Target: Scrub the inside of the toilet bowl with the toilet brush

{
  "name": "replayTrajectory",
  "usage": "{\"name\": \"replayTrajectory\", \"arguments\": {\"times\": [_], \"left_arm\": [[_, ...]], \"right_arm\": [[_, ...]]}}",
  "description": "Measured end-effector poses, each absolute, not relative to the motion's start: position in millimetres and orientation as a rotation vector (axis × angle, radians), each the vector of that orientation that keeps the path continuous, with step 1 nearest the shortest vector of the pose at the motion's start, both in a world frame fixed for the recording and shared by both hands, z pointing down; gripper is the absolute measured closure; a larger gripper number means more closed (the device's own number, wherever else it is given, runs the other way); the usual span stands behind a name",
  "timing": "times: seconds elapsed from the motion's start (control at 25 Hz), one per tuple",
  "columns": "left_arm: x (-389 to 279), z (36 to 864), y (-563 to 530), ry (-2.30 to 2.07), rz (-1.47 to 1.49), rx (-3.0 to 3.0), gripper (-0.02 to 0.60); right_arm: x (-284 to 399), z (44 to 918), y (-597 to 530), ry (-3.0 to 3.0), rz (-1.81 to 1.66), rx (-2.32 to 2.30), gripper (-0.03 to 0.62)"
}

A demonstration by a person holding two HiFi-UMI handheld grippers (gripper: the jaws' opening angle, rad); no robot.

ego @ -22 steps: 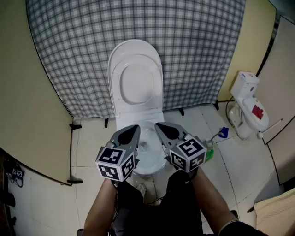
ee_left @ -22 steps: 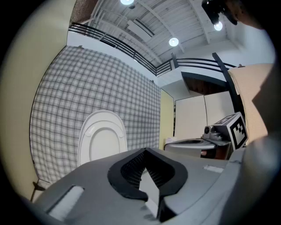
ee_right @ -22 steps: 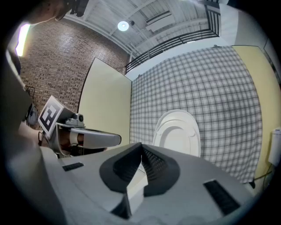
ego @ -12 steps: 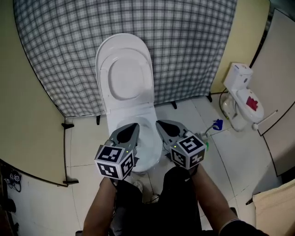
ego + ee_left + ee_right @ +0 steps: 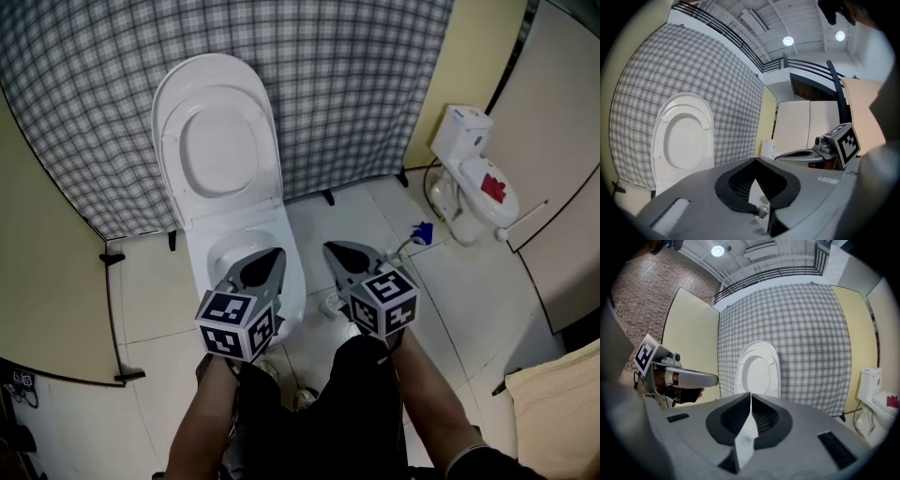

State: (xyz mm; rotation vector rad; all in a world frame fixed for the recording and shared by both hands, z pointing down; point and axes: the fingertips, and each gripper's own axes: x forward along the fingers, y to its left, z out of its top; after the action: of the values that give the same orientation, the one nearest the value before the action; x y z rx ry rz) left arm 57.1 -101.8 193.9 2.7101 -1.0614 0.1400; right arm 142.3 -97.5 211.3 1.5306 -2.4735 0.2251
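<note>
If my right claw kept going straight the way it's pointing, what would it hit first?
Most likely the raised toilet lid, straight ahead of the shut right claw, though depth is hard to judge.

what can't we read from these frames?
- Toilet bowl inside: head view, front part behind left gripper; both gripper views, blocked by the grippers' own bodies.
- Blue-tipped item on floor: head view, too small to call it the brush.
- Second toilet: right gripper view, cut by the lens edge.
</note>
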Motion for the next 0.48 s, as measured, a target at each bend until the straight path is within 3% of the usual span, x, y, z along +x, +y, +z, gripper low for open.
{"name": "replayTrajectory", "arguments": {"times": [0.48], "left_arm": [[117.6,255.0,-109.3,-0.914,0.215,2.704,0.572]], "right_arm": [[215.9,295.9,-105.4,-2.269,0.363,1.609,0.571]]}}
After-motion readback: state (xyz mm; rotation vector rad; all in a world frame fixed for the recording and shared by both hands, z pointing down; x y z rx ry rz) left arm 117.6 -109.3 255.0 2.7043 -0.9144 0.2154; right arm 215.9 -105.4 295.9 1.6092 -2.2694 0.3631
